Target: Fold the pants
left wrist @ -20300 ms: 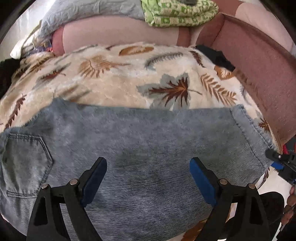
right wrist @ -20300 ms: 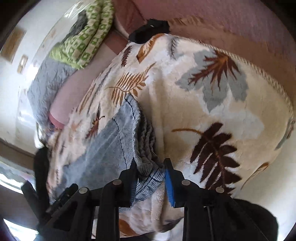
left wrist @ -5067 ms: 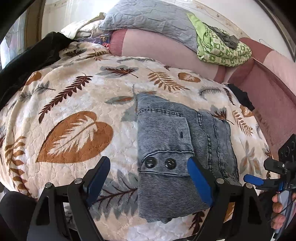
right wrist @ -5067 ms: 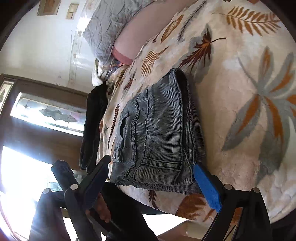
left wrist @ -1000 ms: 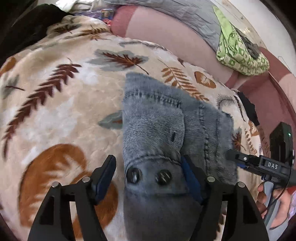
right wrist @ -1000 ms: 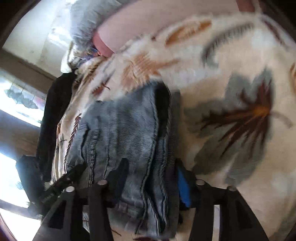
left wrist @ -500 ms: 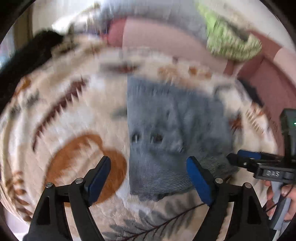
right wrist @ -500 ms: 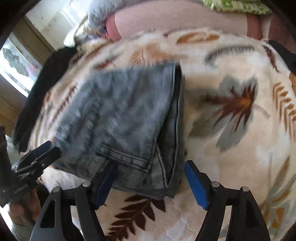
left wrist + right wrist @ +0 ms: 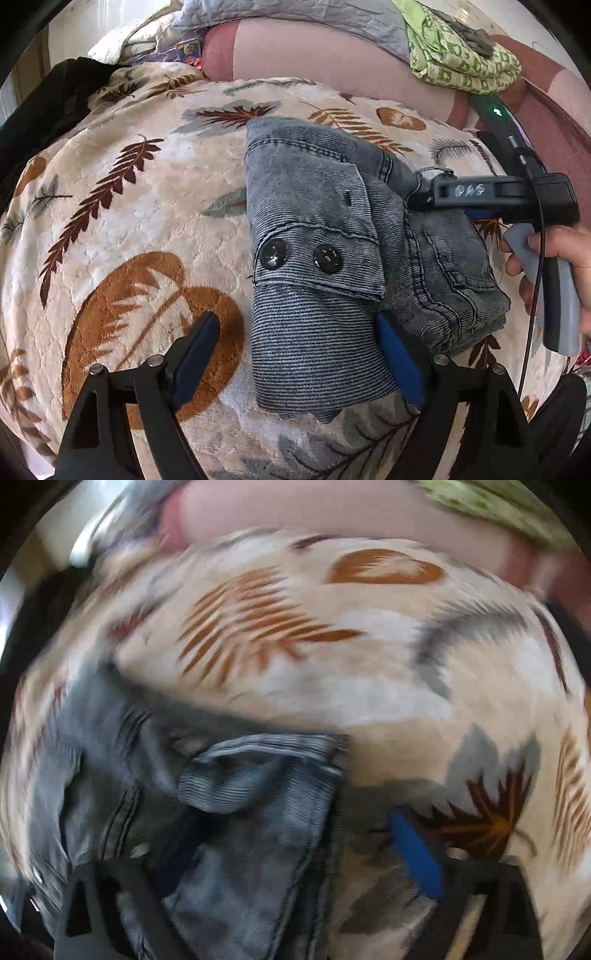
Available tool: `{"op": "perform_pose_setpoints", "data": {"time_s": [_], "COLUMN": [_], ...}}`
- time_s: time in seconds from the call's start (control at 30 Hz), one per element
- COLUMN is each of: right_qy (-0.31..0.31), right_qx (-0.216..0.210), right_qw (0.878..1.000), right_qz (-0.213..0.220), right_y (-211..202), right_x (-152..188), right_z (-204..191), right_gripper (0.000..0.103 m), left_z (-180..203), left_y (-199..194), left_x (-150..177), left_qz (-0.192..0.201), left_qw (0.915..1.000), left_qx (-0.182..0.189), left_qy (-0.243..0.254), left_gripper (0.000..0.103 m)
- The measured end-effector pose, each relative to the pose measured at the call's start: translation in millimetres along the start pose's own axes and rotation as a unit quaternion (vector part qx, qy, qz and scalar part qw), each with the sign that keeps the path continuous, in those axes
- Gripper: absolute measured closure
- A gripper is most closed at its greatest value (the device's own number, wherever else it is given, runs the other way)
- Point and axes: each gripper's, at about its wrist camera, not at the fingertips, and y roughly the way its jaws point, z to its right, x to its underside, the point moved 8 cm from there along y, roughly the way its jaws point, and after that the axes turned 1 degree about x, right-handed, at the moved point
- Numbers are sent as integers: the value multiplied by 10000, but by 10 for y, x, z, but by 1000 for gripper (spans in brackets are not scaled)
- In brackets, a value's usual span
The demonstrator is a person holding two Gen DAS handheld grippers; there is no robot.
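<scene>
Spread wide, the jaws of the left gripper straddle the near end of the folded grey-blue ribbed denim pants; its blue-padded fingers sit on either side of the fabric without pinching it. The right gripper reaches in from the right side in the left wrist view, its black body lying across the far right part of the bundle, held by a hand on a grey handle. Its own view is smeared by blur, yet one blue finger pad shows well apart from the dark finger on the other side, so its jaws stand open with denim lying between them.

These pants lie as a compact, roughly rectangular packet on a cream plush blanket printed with brown and grey leaves. A waistband flap with two dark round buttons is turned over the top, and beneath it the ribbed cloth runs toward the near edge. Stitched seams and thicker layers stack up along the right side. Behind the blanket sit a pink bolster cushion and a folded green patterned cloth.
</scene>
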Motion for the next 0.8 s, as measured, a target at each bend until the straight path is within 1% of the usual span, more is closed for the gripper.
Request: {"op": "perform_pose_setpoints", "data": {"time_s": [0.03, 0.1, 0.13, 0.17, 0.2, 0.23, 0.27, 0.3, 0.33, 0.37, 0.4, 0.47, 0.53, 0.57, 0.63, 0.67, 0.7, 0.73, 0.77, 0.8], "right_qy": [-40, -295, -374, -430, -460, -503, -625, -752, -964, -1115, -1404, -1639, -1777, -1815, -1880, -1951, -1998, -2003, -1975, -1854], "right_qx": [-3, 198, 286, 288, 210, 99, -107, -285, -537, -640, -721, -700, -466, -355, -86, -17, -7, -7, -20, -78], "right_qw": [10000, 9994, 9988, 9981, 9976, 9970, 9962, 9954, 9932, 9914, 9874, 9827, 9785, 9767, 9701, 9635, 9595, 9563, 9575, 9621], "right_qz": [-30, 31, 139, 334, 470, 577, 593, 524, 366, 223, -106, -501, -941, -1092, -1532, -1832, -1988, -2130, -2102, -1997], "right_y": [-40, -174, -277, -445, -554, -671, -788, -820, -842, -817, -746, -599, -305, -179, 128, 282, 353, 413, 419, 381], "right_x": [3, -30, -70, -156, -228, -317, -442, -556, -683, -755, -864, -952, -1108, -1103, -1072, -1001, -946, -887, -889, -925], "right_z": [-1, -28, -40, -91, -150, -248, -429, -608, -877, -1039, -1314, -1619, -1864, -1911, -1983, -2017, -2023, -2001, -1970, -1919], "right_gripper": [2, 2, 2, 2, 2, 2, 2, 2, 2, 2, 2, 2, 3, 4, 14, 29, 57, 64, 68, 70], "left_z": [-10, -44, -68, -111, -191, -256, -312, -338, -343, -332, -318, -284, -245, -238, -231, -230, -223, -217, -206, -188], "left_y": [-31, -135, -244, -344, -432, -449, -429, -383, -302, -225, -198, -161, -103, -72, 0, 23, 35, 41, 52, 47], "left_x": [-8, -51, -115, -153, -183, -184, -181, -171, -145, -125, -113, -120, -136, -146, -146, -140, -131, -126, -133, -129], "left_qz": [5, 112, 352, 577, 753, 744, 673, 555, 335, 161, 112, 69, -12, -22, -84, -108, -123, -109, -87, -62], "left_qw": [10000, 9996, 9985, 9968, 9945, 9928, 9893, 9855, 9810, 9776, 9761, 9722, 9690, 9690, 9686, 9671, 9665, 9671, 9682, 9697], "left_qx": [76, 188, 278, 360, 408, 467, 679, 910, 1153, 1321, 1376, 1526, 1674, 1690, 1685, 1740, 1760, 1750, 1732, 1704], "left_qy": [-19, -165, -305, -412, -603, -819, -1105, -1317, -1522, -1628, -1678, -1776, -1816, -1803, -1824, -1854, -1863, -1842, -1802, -1750], "left_gripper": [16, 17, 17, 17, 17, 17, 17, 17, 17, 17, 17, 17, 17, 17, 17, 17, 17, 17, 17, 17]}}
